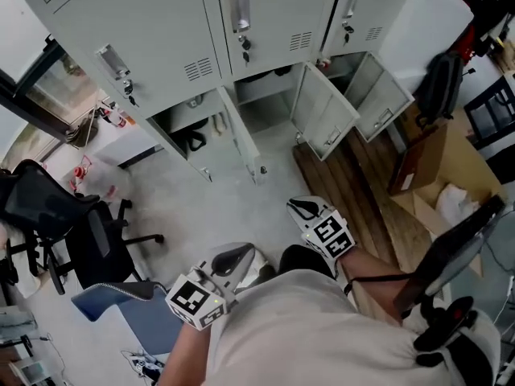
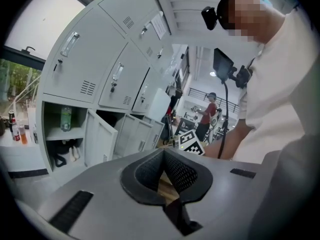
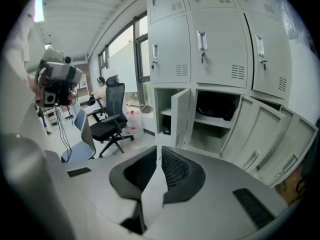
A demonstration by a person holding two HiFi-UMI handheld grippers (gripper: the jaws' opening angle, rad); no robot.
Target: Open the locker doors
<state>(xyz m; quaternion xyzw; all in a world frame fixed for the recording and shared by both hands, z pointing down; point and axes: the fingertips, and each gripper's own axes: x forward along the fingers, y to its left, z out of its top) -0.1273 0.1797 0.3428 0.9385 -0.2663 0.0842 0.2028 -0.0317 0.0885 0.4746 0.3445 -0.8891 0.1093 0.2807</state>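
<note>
The grey lockers (image 1: 161, 39) stand ahead of me. Their upper doors are closed, each with a handle (image 1: 239, 12). In the bottom row three doors hang open: the left door (image 1: 241, 139), the middle door (image 1: 322, 115) and the right door (image 1: 382, 95). My left gripper (image 1: 233, 260) is held low near my body, its jaws (image 2: 164, 152) shut with nothing between them. My right gripper (image 1: 304, 209) is also far from the lockers. Its jaws (image 3: 157, 149) stand a narrow slit apart and hold nothing. The right gripper view shows an open door (image 3: 181, 116) and shelves inside.
A black office chair (image 1: 72, 232) and a blue chair (image 1: 137, 312) stand to my left. A cardboard box (image 1: 438, 175) sits on the right beside a wooden floor strip (image 1: 354, 183). Bottles (image 1: 117, 117) stand at the lockers' left end. Another person (image 2: 207, 114) is far off.
</note>
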